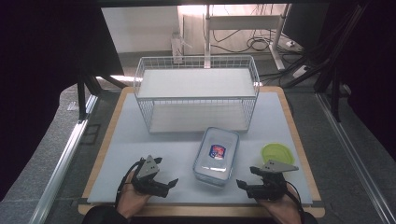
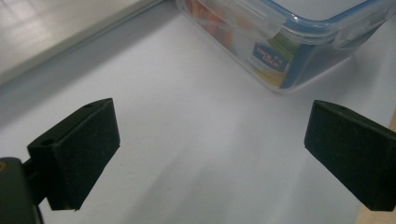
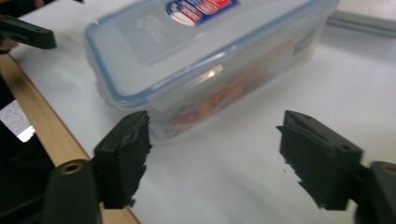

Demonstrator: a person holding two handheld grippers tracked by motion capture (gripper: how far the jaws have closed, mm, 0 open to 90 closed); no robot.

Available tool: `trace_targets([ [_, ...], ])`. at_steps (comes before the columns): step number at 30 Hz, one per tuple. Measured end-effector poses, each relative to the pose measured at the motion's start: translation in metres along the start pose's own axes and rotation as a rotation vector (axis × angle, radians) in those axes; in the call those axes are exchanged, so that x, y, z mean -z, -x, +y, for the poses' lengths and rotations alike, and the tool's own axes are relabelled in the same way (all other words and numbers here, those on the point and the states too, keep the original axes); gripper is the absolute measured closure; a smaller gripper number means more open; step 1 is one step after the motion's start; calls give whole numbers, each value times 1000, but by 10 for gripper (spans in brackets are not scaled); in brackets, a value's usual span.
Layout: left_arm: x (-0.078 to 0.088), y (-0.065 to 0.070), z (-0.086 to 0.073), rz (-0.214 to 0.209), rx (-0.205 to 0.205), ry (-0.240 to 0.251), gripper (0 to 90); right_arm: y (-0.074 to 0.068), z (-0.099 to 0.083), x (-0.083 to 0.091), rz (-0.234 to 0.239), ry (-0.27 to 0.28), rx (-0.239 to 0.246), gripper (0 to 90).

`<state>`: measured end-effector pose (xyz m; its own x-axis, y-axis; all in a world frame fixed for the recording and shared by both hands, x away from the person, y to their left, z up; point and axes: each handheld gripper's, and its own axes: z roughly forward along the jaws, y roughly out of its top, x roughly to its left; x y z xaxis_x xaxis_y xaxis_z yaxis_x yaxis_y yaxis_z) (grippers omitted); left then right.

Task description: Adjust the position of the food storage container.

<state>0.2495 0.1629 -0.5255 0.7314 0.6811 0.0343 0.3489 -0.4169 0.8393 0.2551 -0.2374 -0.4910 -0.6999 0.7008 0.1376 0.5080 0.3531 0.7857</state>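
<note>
Near the bottom centre of the high view, a clear plastic container with a blue-rimmed lid and a red-and-blue label lay on the white mat, just in front of the wire rack. At lower left, the left gripper hovered with its jaws spread wide and nothing between them. At lower right, the right gripper stood likewise open and empty, aimed at the container's near corner. A green lid rested beside the container, right of it.
</note>
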Motion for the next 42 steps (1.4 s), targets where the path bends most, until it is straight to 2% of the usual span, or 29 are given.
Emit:
trace_targets([
  [3, 2, 1, 3, 11, -1, 1, 33, 2, -1, -1, 7, -18, -4, 282],
  [4, 4, 2, 4, -4, 13, 10, 35, 2, 0, -1, 16, -18, -16, 295],
  [8, 6, 0, 5, -6, 33, 10, 48, 1, 1, 0, 24, -16, -13, 307],
  [12, 7, -2, 5, -26, 47, 24, 65, 0, -1, -2, 16, -18, 19, 337],
  [16, 5, -1, 4, -14, 10, 30, 59, 2, -1, -3, 25, -18, 34, 376],
  [18, 3, -1, 3, -17, 0, 34, 30, 3, -2, -6, 23, -35, 42, 406],
  [20, 2, -2, 2, -28, 1, 44, 17, 4, -4, -8, 38, -58, 37, 465],
  [21, 1, -2, 1, -23, -6, 40, 15, 4, -4, -9, 50, -73, 41, 545],
  [26, -1, -3, -1, -34, -14, 35, 28, -3, -2, -16, 74, -105, 63, 772],
  [27, -1, -3, -1, -34, -14, 35, 28, -3, -2, -16, 74, -105, 63, 772],
  [28, -1, -2, 0, -45, -22, 43, 28, -4, -2, -22, 89, -116, 67, 834],
  [31, 0, -1, 1, -49, -24, 42, 28, -4, 0, -27, 92, -119, 66, 880],
  [35, -1, 0, 1, -53, -19, 22, 55, -9, 3, -33, 121, -120, 62, 899],
  [38, 0, -1, 2, -62, -8, 26, 57, -12, 4, -37, 113, -135, 79, 899],
  [40, 1, -3, 2, -61, 8, 32, 53, -12, 6, -40, 144, -138, 66, 900],
  [42, 2, -5, 1, -57, 18, 29, 48, -17, 8, -44, 153, -136, 74, 900],
])
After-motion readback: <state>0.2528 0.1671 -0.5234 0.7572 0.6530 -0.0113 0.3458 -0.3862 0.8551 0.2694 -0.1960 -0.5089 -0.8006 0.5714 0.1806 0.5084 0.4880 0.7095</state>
